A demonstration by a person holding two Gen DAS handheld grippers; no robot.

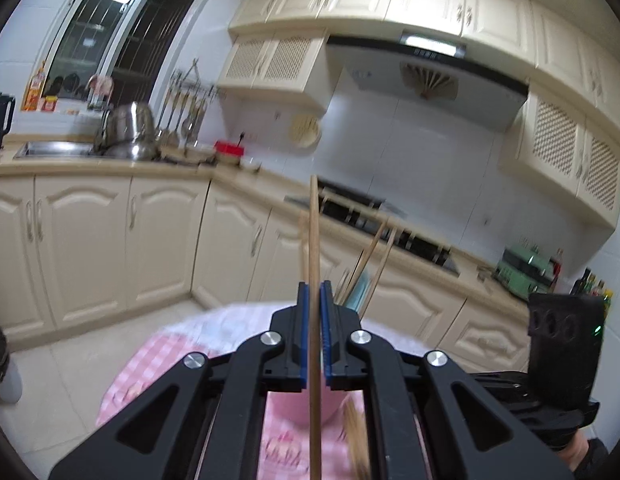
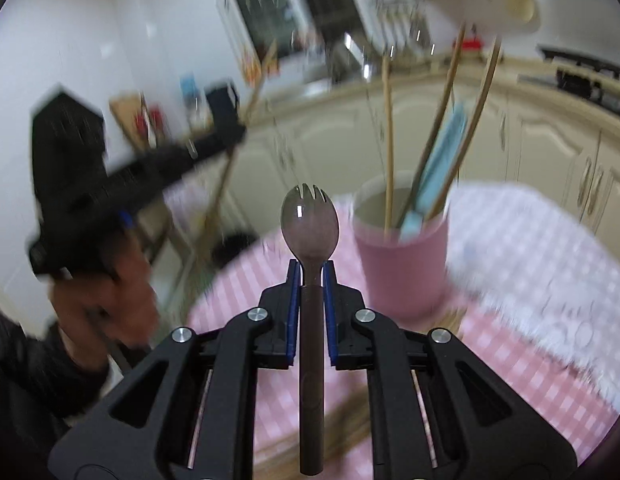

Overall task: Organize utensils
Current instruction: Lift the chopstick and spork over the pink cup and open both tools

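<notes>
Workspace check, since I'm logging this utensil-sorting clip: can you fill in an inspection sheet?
Surface: round table, pink checked cloth.
Job's things: pink cup holding chopsticks and a blue utensil; wooden chopstick; spork; more chopsticks lying on the cloth.
Clutter: nothing seen on the table.
Grippers: left gripper shut on the chopstick; right gripper shut on the spork.
Cables: nothing seen.
Surroundings: cream cabinets, sink with pots, stove, range hood.

Cup on the bench, right of the spork

The cup stands on the bench; chopsticks stand inside it; the spork lies left of it.
</notes>
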